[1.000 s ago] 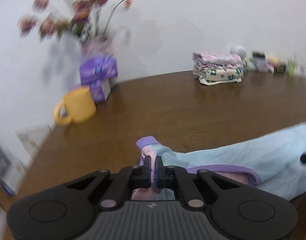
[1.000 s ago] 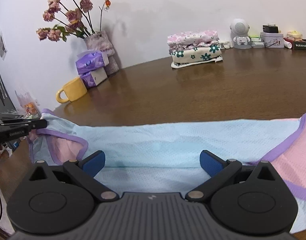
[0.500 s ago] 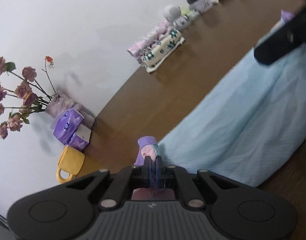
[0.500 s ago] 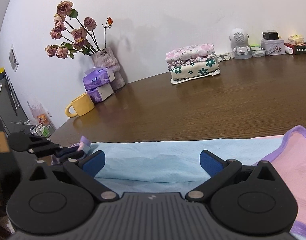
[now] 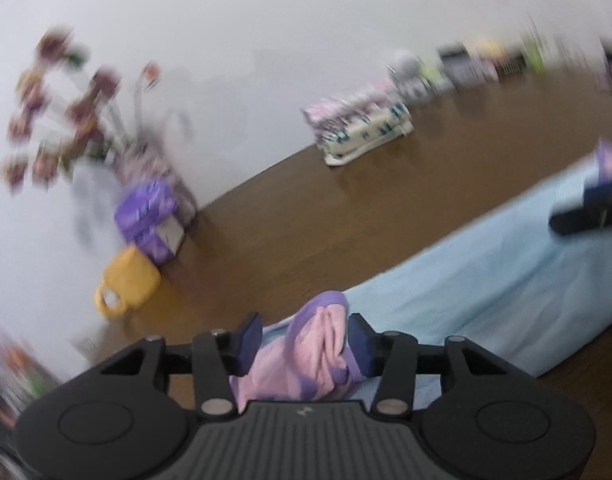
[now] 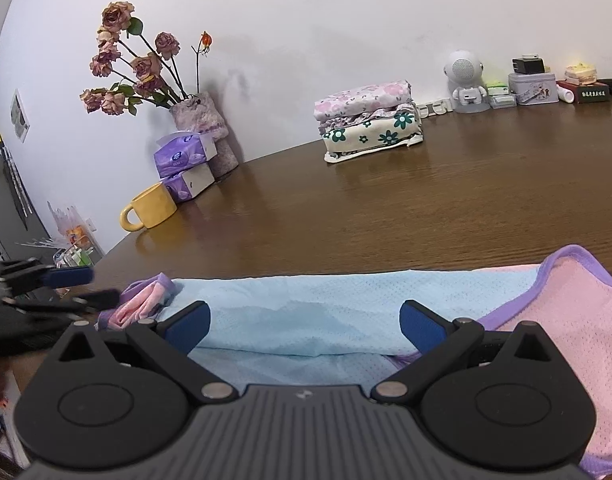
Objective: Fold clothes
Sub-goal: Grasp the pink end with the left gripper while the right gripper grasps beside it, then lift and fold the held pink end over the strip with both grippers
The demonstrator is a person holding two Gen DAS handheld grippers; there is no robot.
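light blue mesh garment (image 6: 306, 304) lying flat along the near edge of the bench (image 6: 385, 208), top layer doubled over a lower blue layer, so looks mid-fold with a lengthwise crease along the far side. pink panel with purple trim (image 6: 565, 320) spilling out at the right end, bunched pink sleeve bit (image 5: 306, 352) at the left end. left gripper (image 5: 305, 344) parked right over that bunched sleeve, jaws parted moderately, pads either side of the cloth but not pinching it, so either just letting go or lining up for a grab, can't say which. right gripper (image 6: 304, 322) hovering low over the middle of the blue part, jaws spread wide, holding nothing, probably placed there to press or flatten the layer. finished pile of 3 or so folded clothes (image 6: 367, 124) well apart at the back by the wall, likely where this one ends up. yellow mug (image 6: 150, 208), tissue packs (image 6: 184, 164) and vase of dried roses (image 6: 202, 124) tucked in the far left corner, out of the folding zone. left view pretty blurry, so fine detail there is guesswork.
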